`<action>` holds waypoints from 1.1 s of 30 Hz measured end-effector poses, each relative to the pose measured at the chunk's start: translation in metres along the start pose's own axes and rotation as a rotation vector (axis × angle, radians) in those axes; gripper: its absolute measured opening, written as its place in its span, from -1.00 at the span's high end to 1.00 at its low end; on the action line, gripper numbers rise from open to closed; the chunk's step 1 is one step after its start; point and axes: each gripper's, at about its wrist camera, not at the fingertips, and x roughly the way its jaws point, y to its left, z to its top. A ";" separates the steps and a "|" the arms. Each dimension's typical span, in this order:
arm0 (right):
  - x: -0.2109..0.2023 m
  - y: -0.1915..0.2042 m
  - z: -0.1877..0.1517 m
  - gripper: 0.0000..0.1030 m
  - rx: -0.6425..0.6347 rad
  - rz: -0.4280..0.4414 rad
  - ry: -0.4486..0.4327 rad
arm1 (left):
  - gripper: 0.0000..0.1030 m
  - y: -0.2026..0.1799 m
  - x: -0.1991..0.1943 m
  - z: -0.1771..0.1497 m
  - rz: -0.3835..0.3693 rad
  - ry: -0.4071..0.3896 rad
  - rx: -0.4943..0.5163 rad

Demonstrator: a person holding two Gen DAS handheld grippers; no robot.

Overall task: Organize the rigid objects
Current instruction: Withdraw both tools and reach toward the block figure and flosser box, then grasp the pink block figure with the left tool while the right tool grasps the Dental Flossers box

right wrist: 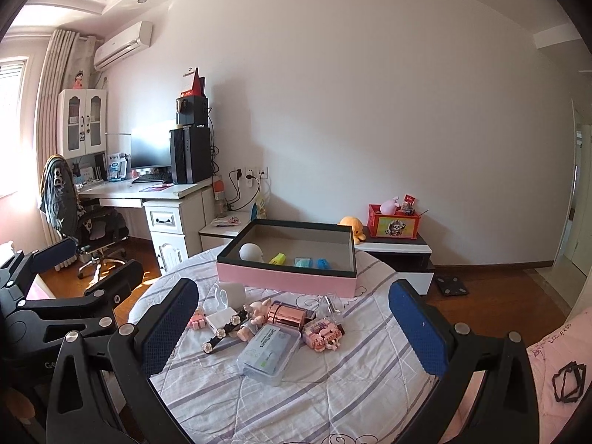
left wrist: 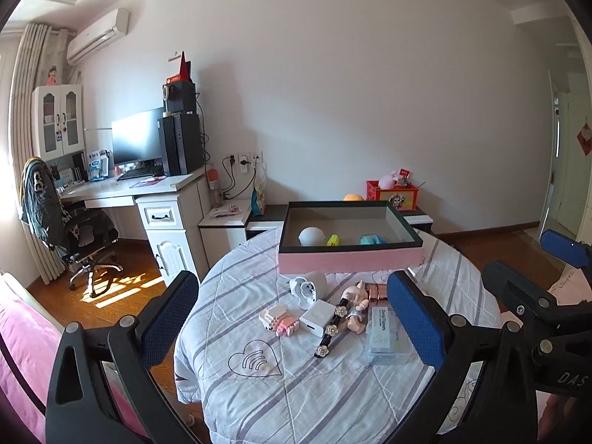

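Both grippers hang above the near edge of the round table (right wrist: 333,388), side by side and empty: the left gripper (left wrist: 292,318) has its blue-padded fingers spread wide, and the right gripper (right wrist: 294,327) is spread just as wide, nothing between the pads of either. Below them, on the striped quilt covering the table, a small heap of things lies loose: a clear plastic case of dental flossers (right wrist: 268,351), a rose-gold cylinder (right wrist: 286,316) just beyond it, a pink block-built toy (right wrist: 322,335) to its right, a little pig figurine (right wrist: 255,314), a black strap with white flowers (right wrist: 224,329), a white charger block (left wrist: 316,320) and a white mug (right wrist: 231,294) toward the back. Behind the heap sits the pink box (right wrist: 285,283) with a dark rim, open, holding a white ball, a yellow piece and blue pieces.
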 end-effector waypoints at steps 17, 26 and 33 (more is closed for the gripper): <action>0.152 0.010 -0.089 -1.00 0.115 0.065 0.372 | -0.99 0.033 0.120 -0.076 0.059 0.329 0.001; 0.189 0.013 -0.099 -0.55 0.101 0.101 0.451 | -0.99 0.040 0.143 -0.080 0.025 0.353 -0.014; 0.174 0.000 -0.100 -0.38 0.032 0.115 0.428 | -0.99 0.043 0.181 -0.076 0.020 0.403 -0.004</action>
